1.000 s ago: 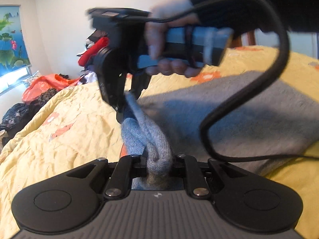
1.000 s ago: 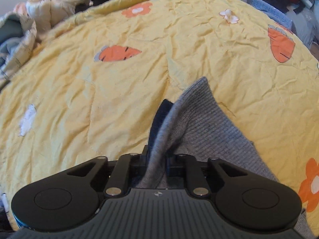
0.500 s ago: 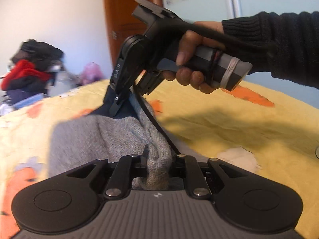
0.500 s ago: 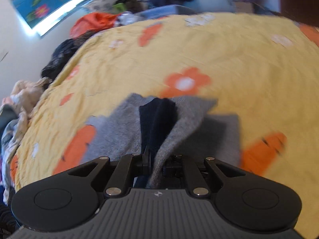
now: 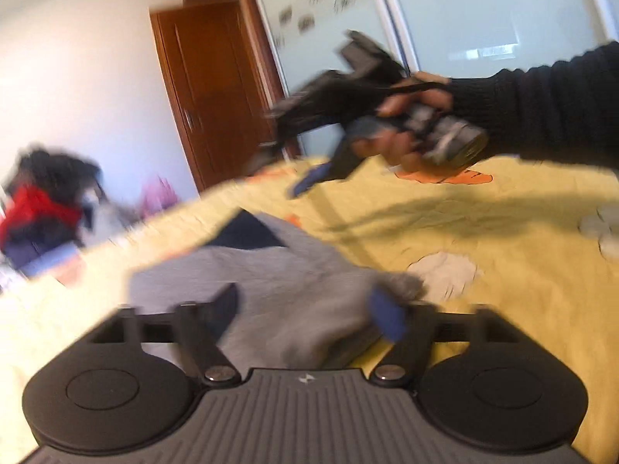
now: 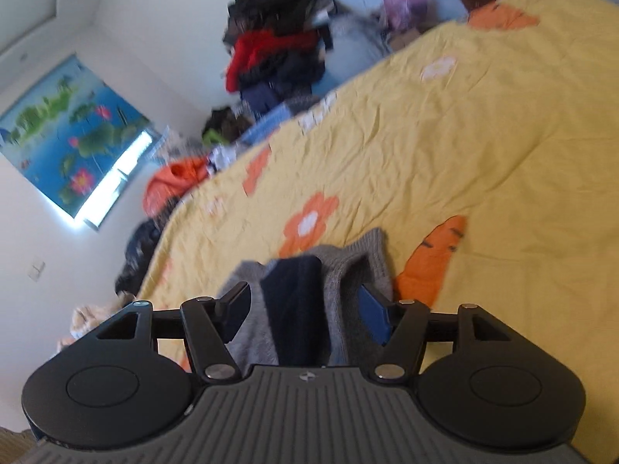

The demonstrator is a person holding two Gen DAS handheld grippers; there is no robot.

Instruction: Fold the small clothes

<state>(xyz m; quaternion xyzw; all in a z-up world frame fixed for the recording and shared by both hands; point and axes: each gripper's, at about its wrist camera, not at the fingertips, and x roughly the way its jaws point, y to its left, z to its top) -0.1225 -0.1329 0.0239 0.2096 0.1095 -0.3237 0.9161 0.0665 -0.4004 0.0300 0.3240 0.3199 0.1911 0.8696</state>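
A small grey knit garment (image 5: 286,282) with a dark navy inner part (image 5: 247,232) lies folded on the yellow quilt (image 5: 503,255). My left gripper (image 5: 309,311) is open, its fingers spread just above the garment's near edge. My right gripper (image 5: 282,178) shows blurred in the left wrist view, held in a hand above the quilt, open and holding nothing. In the right wrist view the right gripper (image 6: 305,311) is open, with the grey garment (image 6: 348,270) and its navy part (image 6: 298,301) lying loose between the fingers.
The quilt (image 6: 445,135) has orange flower and carrot prints. A pile of clothes (image 6: 278,50) stands at the bed's far side, with more clothes (image 6: 174,181) along the edge. A wooden door (image 5: 216,89) and sliding glass wardrobe doors (image 5: 445,19) stand behind the bed.
Both grippers have opened and let go of the grey garment, which now lies on the quilt. The right gripper has lifted up and away from it.
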